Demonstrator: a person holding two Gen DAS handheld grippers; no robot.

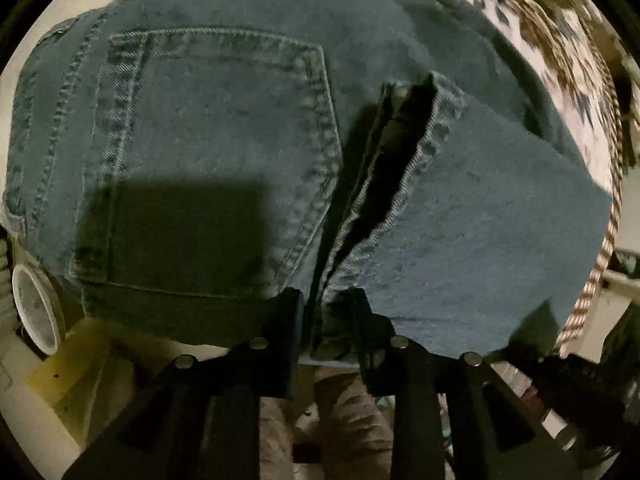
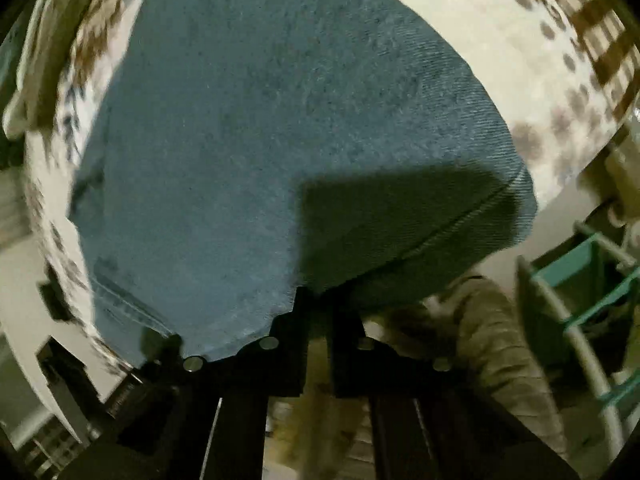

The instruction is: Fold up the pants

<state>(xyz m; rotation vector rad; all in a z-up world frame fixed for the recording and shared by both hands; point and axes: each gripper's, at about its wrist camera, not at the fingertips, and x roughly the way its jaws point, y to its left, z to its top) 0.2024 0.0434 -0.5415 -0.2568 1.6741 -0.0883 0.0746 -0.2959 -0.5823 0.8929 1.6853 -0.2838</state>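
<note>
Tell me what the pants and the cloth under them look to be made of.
pants: blue denim, matte; diagonal twill weave, double-stitched back pocket and hems. Patterned cloth: looks like soft woven or printed cotton, cream with brown and grey motifs; blur leaves the weave unclear.

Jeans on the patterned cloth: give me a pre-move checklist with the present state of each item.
1. Left gripper pinching the jeans at the hem edges: ok, denim sits between the fingers.
2. Right gripper pinching the jeans' near edge: ok, fingers closed on the denim.
3. Back pocket lying flat: ok.
4. Folded leg end squared with the layer below: not ok, it lies slanted.
5. Tape roll clear of the jeans: cannot tell, it sits right at their edge.
6. Patterned cloth smooth beneath: cannot tell.
</note>
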